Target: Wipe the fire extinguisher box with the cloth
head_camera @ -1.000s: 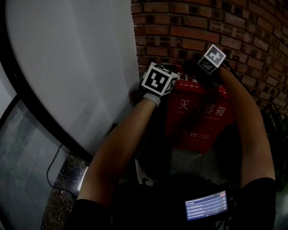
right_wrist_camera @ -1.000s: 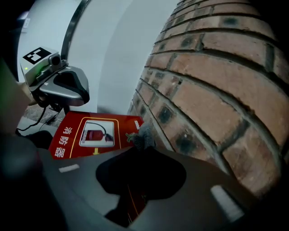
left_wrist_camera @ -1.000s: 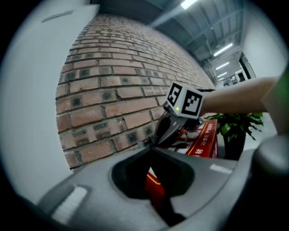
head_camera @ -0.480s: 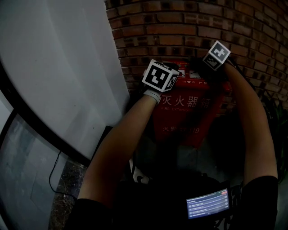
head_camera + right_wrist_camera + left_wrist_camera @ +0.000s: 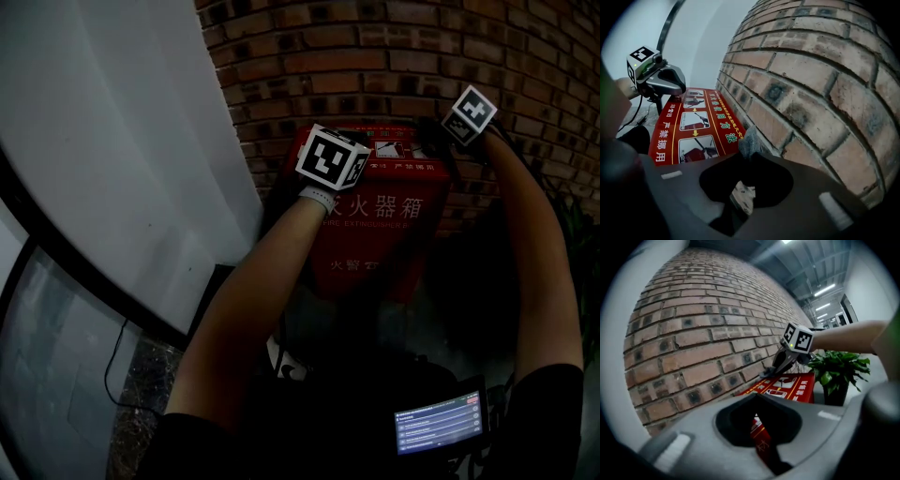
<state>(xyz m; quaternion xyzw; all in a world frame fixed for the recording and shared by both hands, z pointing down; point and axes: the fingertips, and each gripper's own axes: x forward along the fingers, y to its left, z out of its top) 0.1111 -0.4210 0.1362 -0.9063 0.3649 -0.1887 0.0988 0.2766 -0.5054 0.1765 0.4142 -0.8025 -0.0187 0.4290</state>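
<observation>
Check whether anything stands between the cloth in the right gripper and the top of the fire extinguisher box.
Nothing visible does. The cloth in the right gripper lies at the back edge of the fire extinguisher box top, beside the brick wall. The left gripper is at the far end.

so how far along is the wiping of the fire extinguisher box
Under way: the right gripper is shut on the cloth, at the back edge of the fire extinguisher box top, by the brick wall. The left gripper sits shut at the box's left end. No wiped patch shows, so top and front likely remain.
</observation>
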